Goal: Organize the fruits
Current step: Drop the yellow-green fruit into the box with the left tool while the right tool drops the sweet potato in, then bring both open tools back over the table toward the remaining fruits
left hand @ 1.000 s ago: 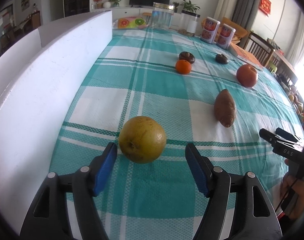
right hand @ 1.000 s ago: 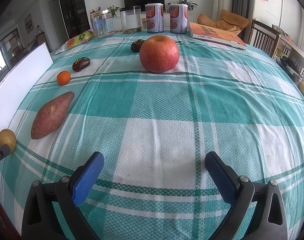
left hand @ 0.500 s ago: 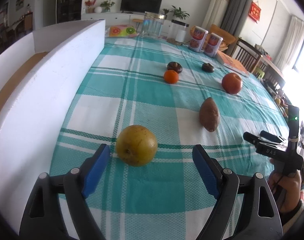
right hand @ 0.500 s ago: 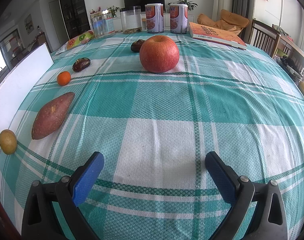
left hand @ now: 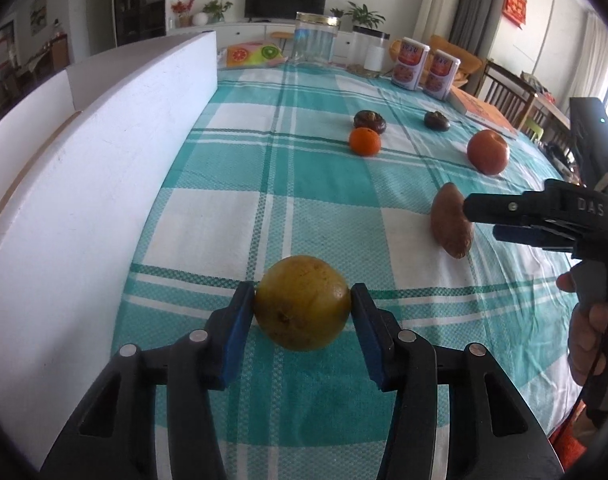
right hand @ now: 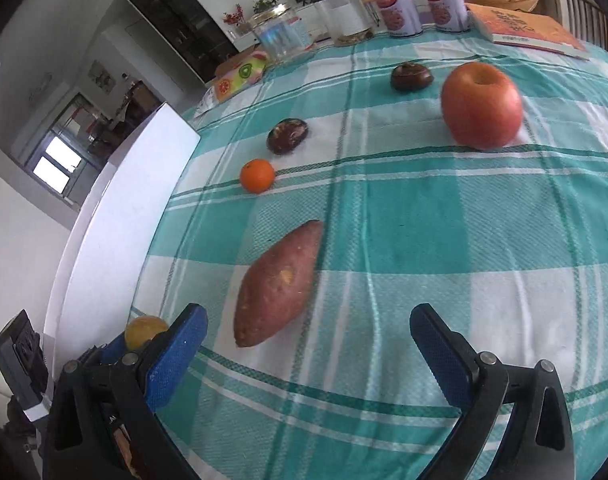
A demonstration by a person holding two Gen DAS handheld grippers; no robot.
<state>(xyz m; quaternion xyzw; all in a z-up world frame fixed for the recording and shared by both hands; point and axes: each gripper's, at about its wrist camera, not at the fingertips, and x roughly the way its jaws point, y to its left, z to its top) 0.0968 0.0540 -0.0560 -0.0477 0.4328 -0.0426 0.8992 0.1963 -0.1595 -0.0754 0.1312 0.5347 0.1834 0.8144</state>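
Fruits: my left tool (left hand: 302, 312) now clamps the yellow pear (left hand: 302, 303), wide a second ago; right tool (right hand: 306, 350) spread over the sweet potato (right hand: 277, 282).

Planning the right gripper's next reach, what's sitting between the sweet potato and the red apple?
Nothing: in the right wrist view only bare checked tablecloth lies between the sweet potato and the red apple.

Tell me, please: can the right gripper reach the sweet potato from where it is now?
Probably yes. The right gripper is open, and the sweet potato lies just ahead, slightly toward its left finger, with only bare tablecloth between. The left gripper, shut on the yellow fruit, stays aside.
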